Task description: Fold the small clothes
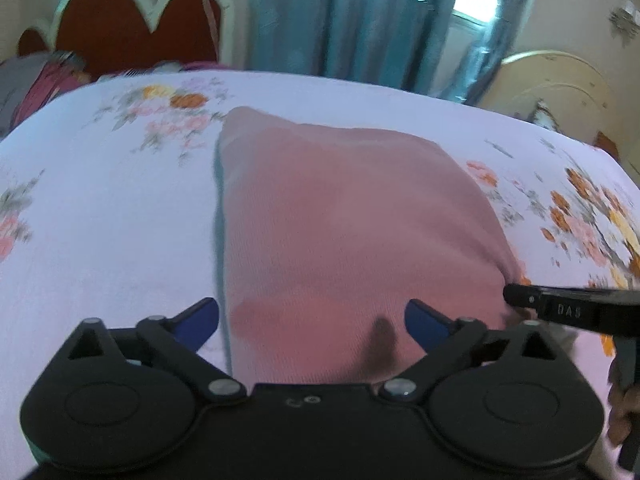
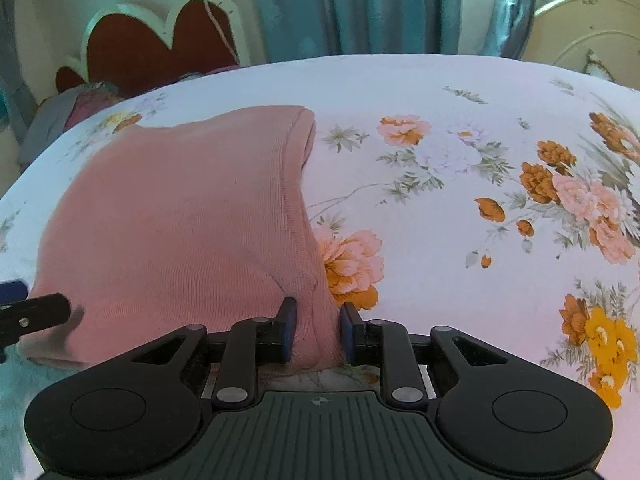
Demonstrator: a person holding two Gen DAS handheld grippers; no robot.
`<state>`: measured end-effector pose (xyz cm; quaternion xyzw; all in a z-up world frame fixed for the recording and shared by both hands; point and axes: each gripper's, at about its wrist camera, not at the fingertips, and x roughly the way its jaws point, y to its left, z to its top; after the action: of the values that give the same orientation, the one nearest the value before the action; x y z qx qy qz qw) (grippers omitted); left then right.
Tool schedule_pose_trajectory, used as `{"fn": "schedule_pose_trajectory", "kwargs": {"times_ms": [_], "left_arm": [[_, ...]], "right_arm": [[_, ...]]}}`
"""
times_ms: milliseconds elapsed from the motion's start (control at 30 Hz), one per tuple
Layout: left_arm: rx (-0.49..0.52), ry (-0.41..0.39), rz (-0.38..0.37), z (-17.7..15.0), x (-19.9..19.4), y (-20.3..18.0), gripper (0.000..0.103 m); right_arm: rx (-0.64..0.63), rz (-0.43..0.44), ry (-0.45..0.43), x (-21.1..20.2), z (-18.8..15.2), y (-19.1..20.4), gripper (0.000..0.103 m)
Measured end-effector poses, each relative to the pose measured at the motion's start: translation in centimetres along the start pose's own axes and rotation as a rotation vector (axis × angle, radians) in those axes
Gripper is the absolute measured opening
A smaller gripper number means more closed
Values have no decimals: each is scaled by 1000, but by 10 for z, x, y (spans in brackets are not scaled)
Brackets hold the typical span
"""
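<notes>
A folded pink knit garment (image 1: 340, 208) lies flat on the floral bedsheet (image 1: 100, 200). My left gripper (image 1: 312, 320) is open wide over its near edge, one blue pad off the cloth's left side and the other above the cloth, neither touching it. In the right wrist view the garment (image 2: 180, 208) fills the left half. My right gripper (image 2: 318, 330) has the garment's near right corner bunched loosely between its blue pads, and the jaws stand apart without squeezing it. A finger of the left gripper (image 2: 40, 312) shows at the left edge.
The bedsheet (image 2: 460, 240) stretches bare to the right of the garment. A red scalloped headboard (image 1: 120, 28) and teal curtains (image 1: 352, 12) stand beyond the bed. Loose clothes (image 1: 36, 84) are piled at the far left. A person's hand (image 1: 620, 412) holds the right gripper.
</notes>
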<state>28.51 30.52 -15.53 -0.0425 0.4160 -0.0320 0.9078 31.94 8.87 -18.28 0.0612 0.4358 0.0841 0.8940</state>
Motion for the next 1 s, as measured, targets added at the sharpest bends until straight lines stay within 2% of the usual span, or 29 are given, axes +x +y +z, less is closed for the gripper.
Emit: {"fn": "schedule_pose_trajectory", "kwargs": {"times_ms": [33, 67, 167, 233, 367, 533, 633, 767, 900, 967, 1000], "left_arm": [[-9, 15, 17, 1, -1, -1, 103], [-14, 29, 42, 1, -1, -2, 103], [-23, 55, 133, -1, -5, -7, 103], [-28, 60, 166, -3, -10, -9, 103], [3, -2, 230, -10, -39, -25, 103], [53, -83, 239, -23, -94, -55, 103], [36, -144, 213, -32, -129, -73, 103], [45, -168, 212, -49, -169, -101, 103], [108, -199, 267, -64, -198, -126, 103], [124, -211, 303, -72, -213, -137, 103], [119, -209, 318, -75, -219, -140, 103]], "right_arm": [[-2, -30, -1, 0, 0, 0, 68], [-4, -36, 8, 1, -1, -1, 76], [-4, -25, 4, -5, -3, -5, 77], [-5, -24, -11, -13, -4, -6, 77], [-42, -3, -58, -41, -11, -8, 77], [-87, 72, -112, -93, -25, -15, 77], [-132, 113, -140, -129, -37, -20, 77], [-191, 153, -177, -181, -54, -26, 77], [-231, 178, -220, -232, -71, -34, 77], [-241, 180, -246, -253, -78, -37, 80], [-242, 180, -260, -263, -81, -39, 93]]}}
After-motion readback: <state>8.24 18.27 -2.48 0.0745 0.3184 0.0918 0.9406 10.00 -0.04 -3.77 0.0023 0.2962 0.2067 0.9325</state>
